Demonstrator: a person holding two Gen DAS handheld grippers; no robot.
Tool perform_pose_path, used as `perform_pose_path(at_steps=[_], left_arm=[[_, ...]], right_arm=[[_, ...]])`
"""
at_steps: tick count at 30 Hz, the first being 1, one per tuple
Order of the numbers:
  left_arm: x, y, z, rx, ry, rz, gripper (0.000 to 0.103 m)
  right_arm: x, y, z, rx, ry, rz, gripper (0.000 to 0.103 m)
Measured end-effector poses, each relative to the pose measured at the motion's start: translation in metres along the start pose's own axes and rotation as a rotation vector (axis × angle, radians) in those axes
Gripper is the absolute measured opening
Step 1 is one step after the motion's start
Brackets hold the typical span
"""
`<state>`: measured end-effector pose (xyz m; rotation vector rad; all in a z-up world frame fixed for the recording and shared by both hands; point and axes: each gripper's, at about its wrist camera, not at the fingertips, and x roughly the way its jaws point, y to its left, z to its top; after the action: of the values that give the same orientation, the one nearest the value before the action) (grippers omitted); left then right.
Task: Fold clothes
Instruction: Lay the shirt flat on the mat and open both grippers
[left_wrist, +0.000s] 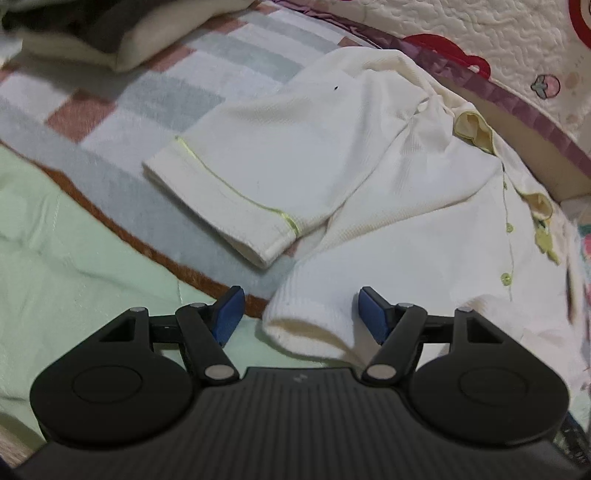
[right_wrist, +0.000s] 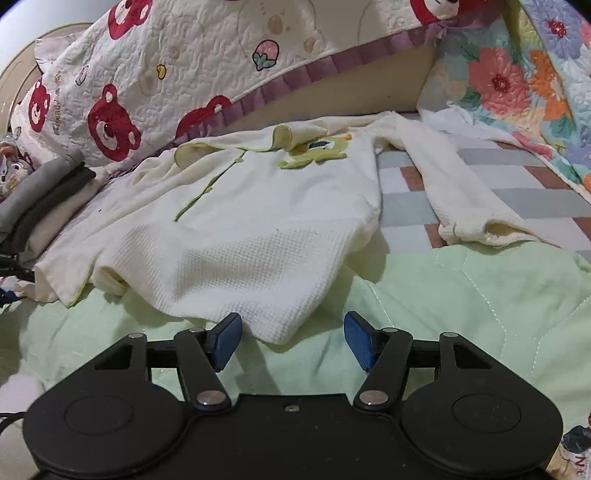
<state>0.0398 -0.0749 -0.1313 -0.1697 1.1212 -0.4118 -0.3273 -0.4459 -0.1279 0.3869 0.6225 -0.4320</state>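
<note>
Bedding everywhere: a pale green quilt (right_wrist: 461, 314) low in the frame, a checked blanket (left_wrist: 155, 96) above it, and the cream top (right_wrist: 258, 229) spread across both mid-frame, front up. Left gripper (left_wrist: 299, 314) is spread wide around the hem corner (left_wrist: 306, 325); right gripper (right_wrist: 291, 341) is spread too, hem edge (right_wrist: 273, 332) between its pads. I'd grab both corners evenly before lifting. Waffle-knit, green piping, little buttons, a green appliqué (right_wrist: 317, 151) near the collar, sleeves out sideways.

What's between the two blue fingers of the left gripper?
In the left wrist view, a cuffed corner of the white top sits between the open left gripper fingers, touching neither. Under it shows the green quilt.
</note>
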Motion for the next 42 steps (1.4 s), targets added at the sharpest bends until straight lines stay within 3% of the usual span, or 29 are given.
perform_pose_path(at_steps=[1,2,3,9,12,16,18,19,20,22,30,32,33,35,38,41,42], left_arm=[[0.0,-0.001,0.0,0.003,0.002,-0.005,0.068],[0.001,-0.002,0.0,0.005,0.003,-0.015,0.068],[0.001,-0.003,-0.001,0.004,0.006,-0.025,0.068],[0.003,-0.003,0.0,-0.015,0.013,-0.047,0.068],[0.005,-0.005,0.0,-0.009,0.019,-0.046,0.068],[0.007,-0.007,0.001,-0.004,0.029,-0.092,0.069],[0.006,-0.008,0.002,-0.002,0.014,-0.132,0.05],[0.005,-0.011,0.003,0.007,0.002,-0.163,0.01],[0.004,-0.013,0.005,0.016,-0.01,-0.194,0.005],[0.003,-0.015,0.006,0.024,-0.014,-0.21,0.005],[0.007,-0.02,0.007,0.042,0.0,-0.198,0.011],[0.009,-0.02,0.007,0.041,0.009,-0.194,0.024],[0.011,-0.019,0.006,0.035,0.018,-0.186,0.029],[0.014,-0.018,0.004,0.037,0.023,-0.157,0.044],[0.018,-0.017,0.001,0.033,0.013,-0.123,0.05],[0.02,-0.016,0.001,0.018,-0.004,-0.117,0.056],[0.02,-0.016,0.002,0.012,-0.004,-0.121,0.058]], right_arm=[[0.0,0.002,-0.001,-0.02,-0.01,-0.004,0.06],[0.0,0.005,-0.001,-0.044,-0.015,-0.008,0.028],[-0.001,0.007,0.001,-0.064,-0.023,-0.02,0.005],[-0.032,0.005,0.032,-0.069,-0.182,-0.151,0.005],[-0.033,-0.008,0.037,-0.034,-0.179,-0.173,0.005],[-0.034,-0.011,0.03,-0.009,-0.175,-0.134,0.005],[-0.035,-0.009,0.028,-0.025,-0.176,-0.113,0.005],[-0.033,-0.008,0.029,-0.037,-0.171,-0.115,0.005],[-0.032,-0.008,0.03,-0.039,-0.169,-0.115,0.005],[-0.03,-0.01,0.036,-0.014,-0.174,-0.102,0.005],[-0.011,-0.003,0.063,-0.014,-0.133,-0.019,0.013],[-0.006,0.0,0.068,0.0,-0.115,-0.013,0.016],[-0.004,-0.001,0.069,0.021,-0.108,-0.009,0.026],[-0.003,-0.005,0.068,0.093,-0.094,0.002,0.044],[-0.003,-0.018,0.059,0.29,-0.05,0.042,0.051],[-0.003,-0.039,0.04,0.608,-0.032,0.223,0.066],[-0.001,-0.044,0.033,0.681,-0.028,0.255,0.067]])
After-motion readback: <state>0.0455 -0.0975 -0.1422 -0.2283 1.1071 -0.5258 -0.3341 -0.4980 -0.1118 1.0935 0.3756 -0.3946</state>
